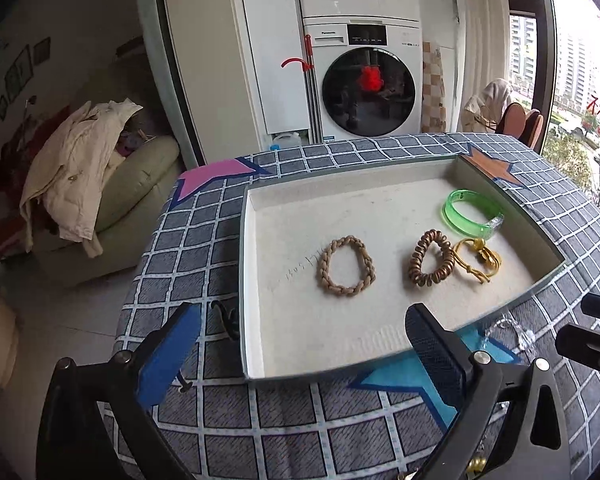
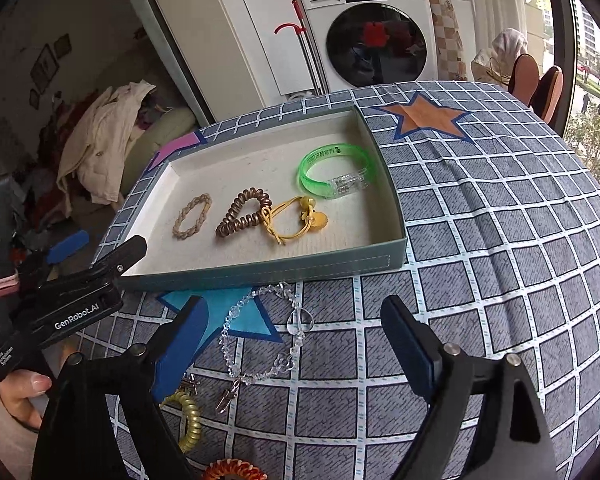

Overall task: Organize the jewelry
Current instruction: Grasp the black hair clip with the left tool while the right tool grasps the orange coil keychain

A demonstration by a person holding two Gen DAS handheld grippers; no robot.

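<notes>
checked tablecloth [image 2: 500, 240] before washing machine [image 2: 376, 36]

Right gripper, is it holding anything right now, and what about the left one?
Nothing is held. The right gripper is open above the clear bead bracelet on the tablecloth; the left gripper is open and empty at the tray.

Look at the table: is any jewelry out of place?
Yes. A clear bead bracelet, a yellow coil and an orange coil lie on the cloth outside the tray, which holds the other four pieces.
</notes>
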